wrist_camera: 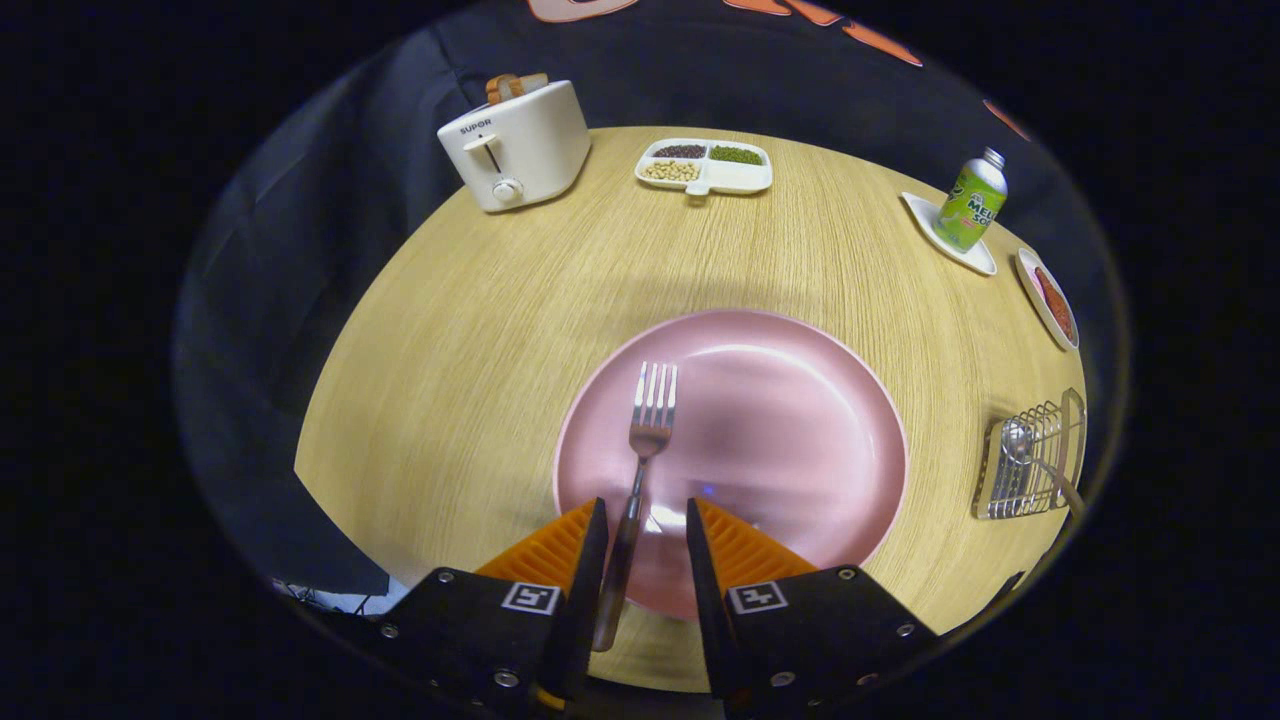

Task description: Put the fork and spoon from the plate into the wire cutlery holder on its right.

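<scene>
A silver fork (648, 430) lies on the pink plate (790, 420), tines pointing away, its handle running back between my two orange fingers (560, 545). My gripper (646, 525) is open and straddles the handle near the plate's near rim; the handle runs close along the left finger, with a gap to the right one. The wire cutlery holder (1030, 460) stands on the table to the right of the plate. A spoon (1022, 442) rests in it, bowl up and handle slanting out toward me.
On the round wooden table (480, 330), beyond the plate, stand a white toaster (515, 145) and a divided dish of beans (705, 165). To the far right are a green bottle (972, 200) on a white coaster and a small dish of red food (1048, 298).
</scene>
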